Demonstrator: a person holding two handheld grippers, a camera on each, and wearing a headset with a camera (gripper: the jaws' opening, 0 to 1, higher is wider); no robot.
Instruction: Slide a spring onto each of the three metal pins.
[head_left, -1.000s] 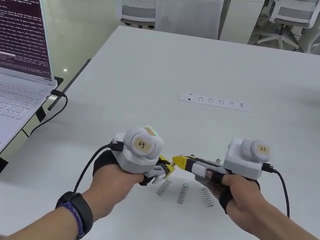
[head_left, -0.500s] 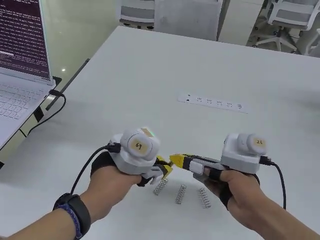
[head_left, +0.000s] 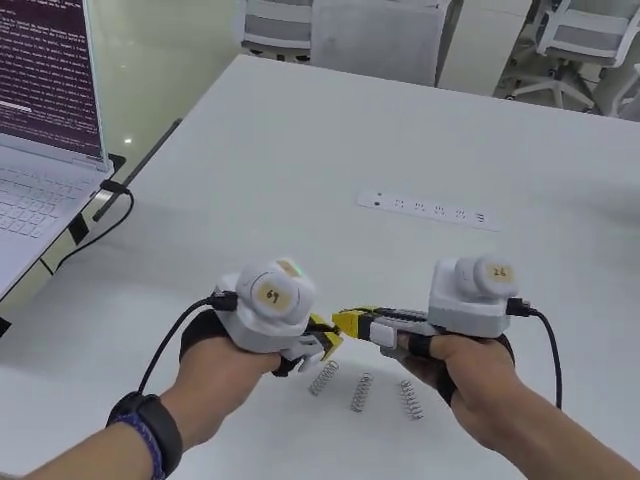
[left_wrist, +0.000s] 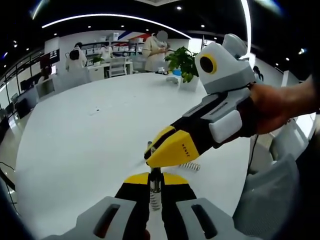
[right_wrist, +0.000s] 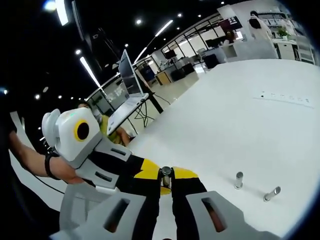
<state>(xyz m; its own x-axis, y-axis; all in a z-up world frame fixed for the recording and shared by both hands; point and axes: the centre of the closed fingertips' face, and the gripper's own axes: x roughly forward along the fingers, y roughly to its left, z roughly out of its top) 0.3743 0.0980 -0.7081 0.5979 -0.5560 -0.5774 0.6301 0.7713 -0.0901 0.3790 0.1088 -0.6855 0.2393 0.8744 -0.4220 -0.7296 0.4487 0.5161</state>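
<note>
White table (head_left: 300, 150) carries three springs (head_left: 361, 392) under the meeting grippers, and the right gripper (right_wrist: 166, 181) clamps a metal pin (right_wrist: 166, 171). The left gripper (left_wrist: 156, 179) shows jaws nearly together with a spring (left_wrist: 156, 196) in the slit, though I cannot tell whether they pinch it.

White table (head_left: 300, 150) with a laptop (head_left: 40, 130), office chairs (head_left: 590, 40) beyond, ceiling strip lights (right_wrist: 90, 70).

The left gripper (left_wrist: 156, 179) is pinching an upright held spring (left_wrist: 156, 197) between its closed jaws. The right gripper (left_wrist: 151, 154) is pointing in from the right, yellow tips just above the held spring. A loose spring (left_wrist: 190, 166) is lying on the white table (left_wrist: 75, 135), just right of the held spring.
</note>
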